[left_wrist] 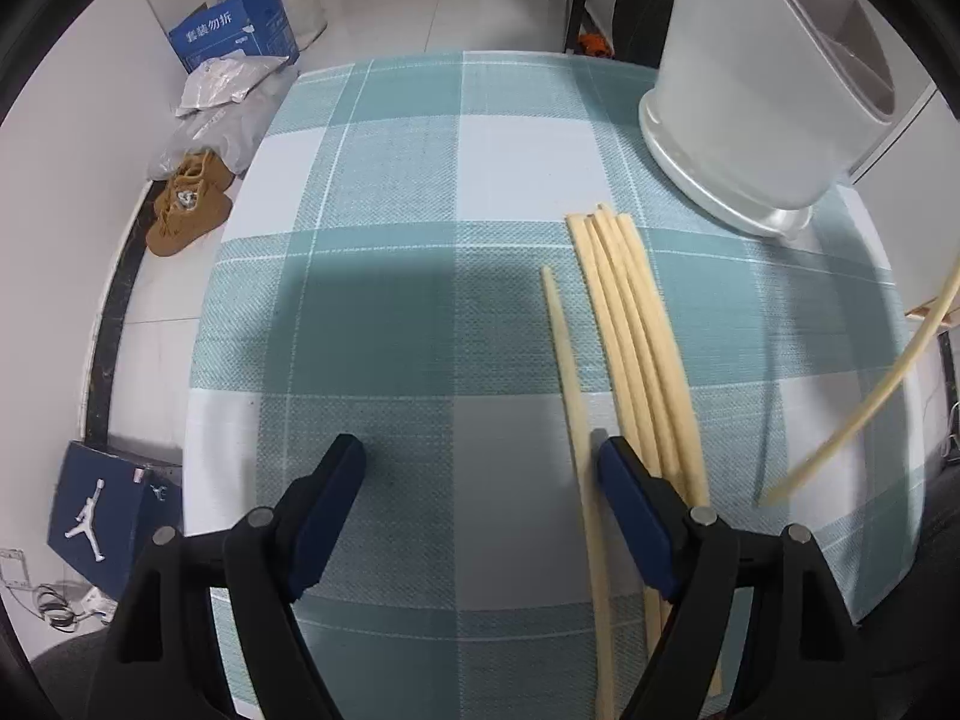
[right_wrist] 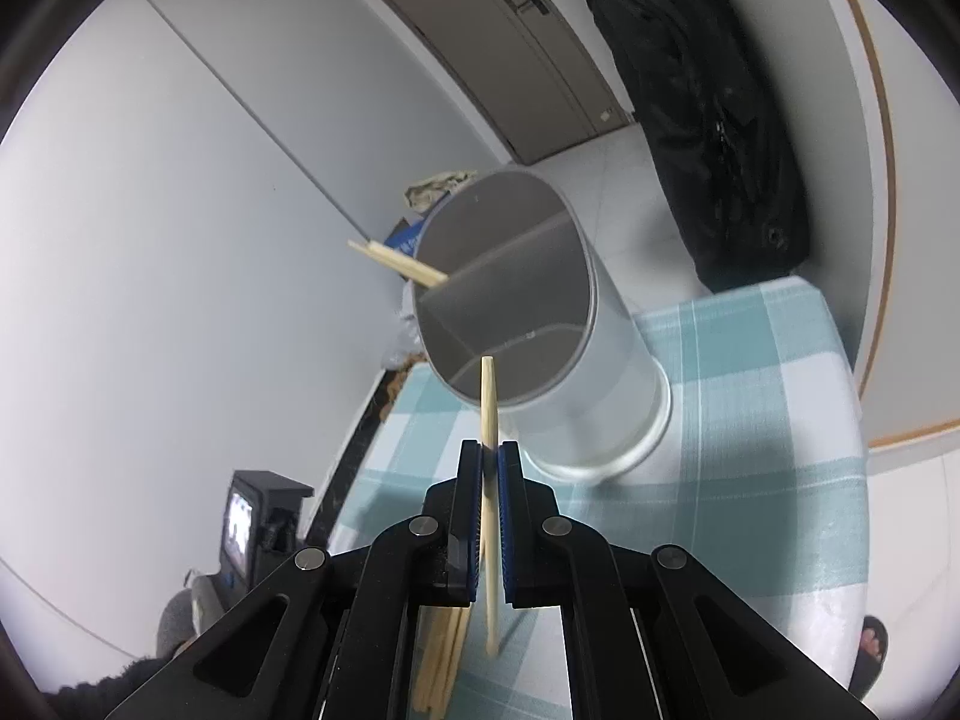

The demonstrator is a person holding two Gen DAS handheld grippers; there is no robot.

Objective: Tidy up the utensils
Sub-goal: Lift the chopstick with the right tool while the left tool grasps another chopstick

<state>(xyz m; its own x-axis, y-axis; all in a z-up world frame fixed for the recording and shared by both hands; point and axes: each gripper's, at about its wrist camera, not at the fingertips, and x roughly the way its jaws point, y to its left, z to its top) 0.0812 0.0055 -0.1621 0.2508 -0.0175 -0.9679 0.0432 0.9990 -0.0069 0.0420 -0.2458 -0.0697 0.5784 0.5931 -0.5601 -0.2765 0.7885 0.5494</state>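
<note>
Several pale wooden chopsticks (left_wrist: 636,348) lie in a bunch on the teal checked tablecloth (left_wrist: 390,312), with a single chopstick (left_wrist: 567,360) just left of them. My left gripper (left_wrist: 480,462) hangs open over the cloth; the single chopstick runs just inside its right finger (left_wrist: 630,498), untouched. My right gripper (right_wrist: 491,450) is shut on one chopstick (right_wrist: 489,396), whose tip points at the rim of the grey divided utensil holder (right_wrist: 606,360). Two chopsticks (right_wrist: 396,261) lean out of the holder's far compartment. The held chopstick (left_wrist: 870,396) shows in mid-air beside the holder (left_wrist: 762,90).
Left of the table, on the floor, lie a blue carton (left_wrist: 240,30), plastic bags, brown shoes (left_wrist: 186,204) and a dark shoebox (left_wrist: 108,516). A black garment (right_wrist: 708,120) hangs behind the table near a door. A small screen (right_wrist: 240,528) stands low on the left.
</note>
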